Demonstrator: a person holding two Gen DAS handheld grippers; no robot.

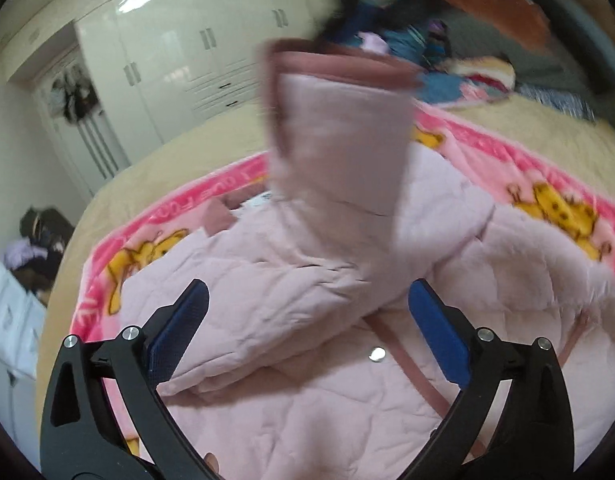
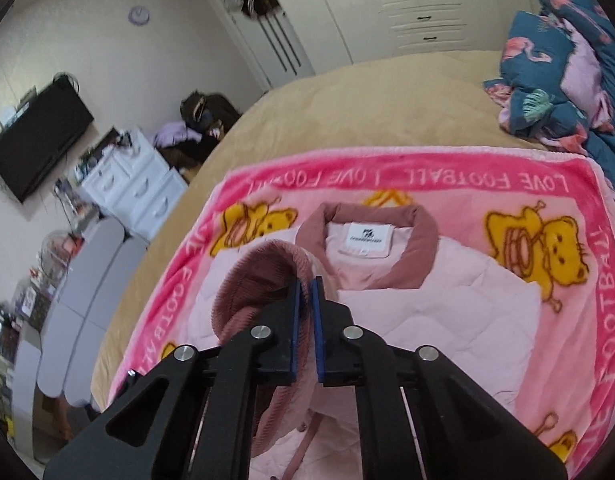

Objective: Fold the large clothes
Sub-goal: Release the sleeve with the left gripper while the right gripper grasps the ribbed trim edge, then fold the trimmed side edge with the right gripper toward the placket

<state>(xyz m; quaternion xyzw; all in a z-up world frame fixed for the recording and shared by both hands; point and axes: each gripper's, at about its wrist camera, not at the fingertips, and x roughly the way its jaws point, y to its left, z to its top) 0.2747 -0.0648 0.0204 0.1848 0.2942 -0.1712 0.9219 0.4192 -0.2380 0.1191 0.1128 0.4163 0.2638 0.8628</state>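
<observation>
Pale pink quilted jacket [image 2: 447, 304], bear-print blanket [image 2: 539, 240]

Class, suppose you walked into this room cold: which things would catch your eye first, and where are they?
First, the pink jacket spread on the bright cartoon blanket across the bed. Next, its sleeve, lifted up in mid-air above the jacket's body in the left wrist view. Then the right gripper, shut on the ribbed cuff close to the camera, while the left gripper stands open above the jacket.

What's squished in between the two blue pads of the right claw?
The jacket's dusty-pink ribbed cuff is pinched in the right claw, seen in the right wrist view.
</observation>
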